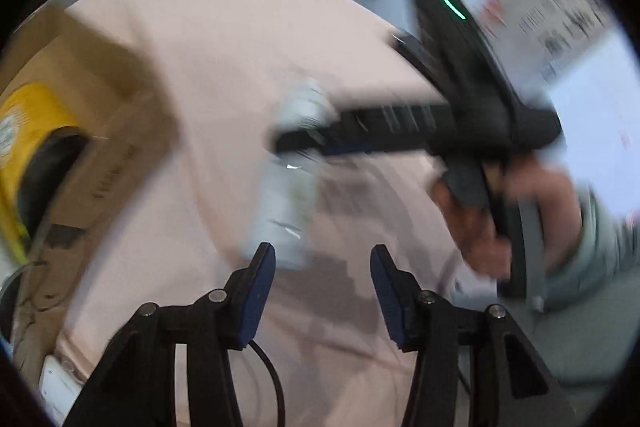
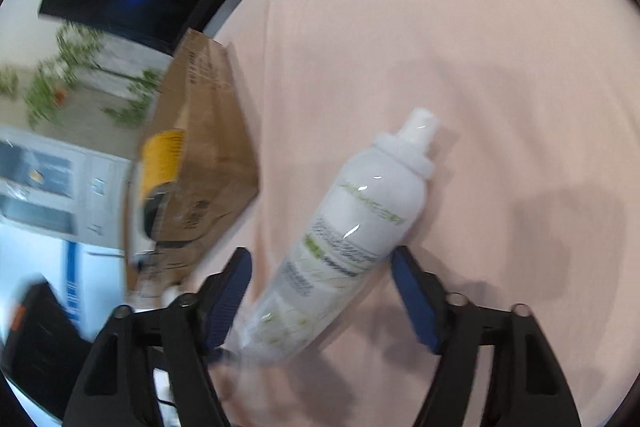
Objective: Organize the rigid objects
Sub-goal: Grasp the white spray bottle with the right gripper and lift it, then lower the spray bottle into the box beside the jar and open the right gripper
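Lying on pink tabletop [image 2: 440,27]: white spray bottle [image 2: 352,227], between wide-spread fingers of right claw [image 2: 320,291], contact unclear. Left claw [image 1: 323,291] wide, empty. Cardboard box [image 2: 204,163] left.

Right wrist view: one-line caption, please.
Open right tool straddling a white spray bottle lying on the pink cloth, cardboard box beside.

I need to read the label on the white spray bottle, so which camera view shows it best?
The right wrist view: the white spray bottle lies large between the open right gripper fingers, though its label is blurred. In the left wrist view the bottle is smeared and partly crossed by the other gripper.
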`<state>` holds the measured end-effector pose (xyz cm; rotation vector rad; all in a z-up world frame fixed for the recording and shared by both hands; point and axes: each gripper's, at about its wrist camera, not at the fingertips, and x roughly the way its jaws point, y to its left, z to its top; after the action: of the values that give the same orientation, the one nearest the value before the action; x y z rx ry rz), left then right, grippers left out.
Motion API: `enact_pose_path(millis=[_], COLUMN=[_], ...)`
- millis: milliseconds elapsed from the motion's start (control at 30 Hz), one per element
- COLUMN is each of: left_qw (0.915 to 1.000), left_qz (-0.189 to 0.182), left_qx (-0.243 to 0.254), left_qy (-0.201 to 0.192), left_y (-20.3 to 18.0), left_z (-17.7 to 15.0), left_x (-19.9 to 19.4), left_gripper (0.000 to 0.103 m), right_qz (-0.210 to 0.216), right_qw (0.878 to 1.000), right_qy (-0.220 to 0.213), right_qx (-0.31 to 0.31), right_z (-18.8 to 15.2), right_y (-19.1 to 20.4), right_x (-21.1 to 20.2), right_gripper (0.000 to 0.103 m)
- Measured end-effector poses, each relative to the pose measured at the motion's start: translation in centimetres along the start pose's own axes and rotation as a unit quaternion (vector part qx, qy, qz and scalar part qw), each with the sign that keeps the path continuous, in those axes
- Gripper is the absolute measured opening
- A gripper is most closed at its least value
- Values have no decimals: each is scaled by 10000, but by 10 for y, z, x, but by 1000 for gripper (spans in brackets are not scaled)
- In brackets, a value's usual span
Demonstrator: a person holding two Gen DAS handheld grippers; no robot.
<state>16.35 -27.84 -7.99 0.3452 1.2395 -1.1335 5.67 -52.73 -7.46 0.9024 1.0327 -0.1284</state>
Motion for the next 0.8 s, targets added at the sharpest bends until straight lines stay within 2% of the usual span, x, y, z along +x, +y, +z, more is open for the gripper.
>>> enact_pose_path(millis=[33, 100, 133, 167, 233, 300, 400, 567, 667, 700, 800], left_qw=[9996, 9979, 9972, 9967, 9960, 9954, 9958, 9944, 9953, 9965, 9913], left_qz=[114, 271, 230, 109, 71, 18, -13, 142, 300, 305, 671], left_qx=[-249, -427, -434, -412, -274, -344, -600, -974, -917, -761, -713], left_qy=[90, 409, 567, 689, 846, 892, 692, 375, -86, -161, -881], left_y=[10, 19, 19, 16, 7, 5, 7, 5, -10, -13, -21], left_z=[5, 10, 13, 14, 11, 4, 3, -10, -13, -14, 1], left_x=[6, 23, 34, 41, 51, 55, 52, 33, -4, -21, -70], left_gripper=[49, 49, 50, 47, 47, 47, 46, 46, 46, 46, 46], right_qz=[-140, -165, -224, -220, -102, -18, 14, 77, 233, 288, 442], right_qw=[9998, 9994, 9988, 9985, 9986, 9983, 9965, 9933, 9898, 9876, 9741], right_qy=[-52, -84, -118, -116, 8, 123, 290, 528, 246, 95, -421], right_qx=[-148, -295, -431, -479, -528, -573, -782, -1027, -1386, -1540, -2178], right_z=[1, 2, 2, 1, -1, -2, -7, -10, -13, -14, -8], right_y=[4, 9, 14, 17, 24, 27, 35, 51, 72, 81, 125], right_x=[1, 3, 5, 5, 9, 13, 22, 32, 8, -6, -47], right_gripper=[55, 54, 52, 50, 48, 45, 46, 45, 44, 44, 44])
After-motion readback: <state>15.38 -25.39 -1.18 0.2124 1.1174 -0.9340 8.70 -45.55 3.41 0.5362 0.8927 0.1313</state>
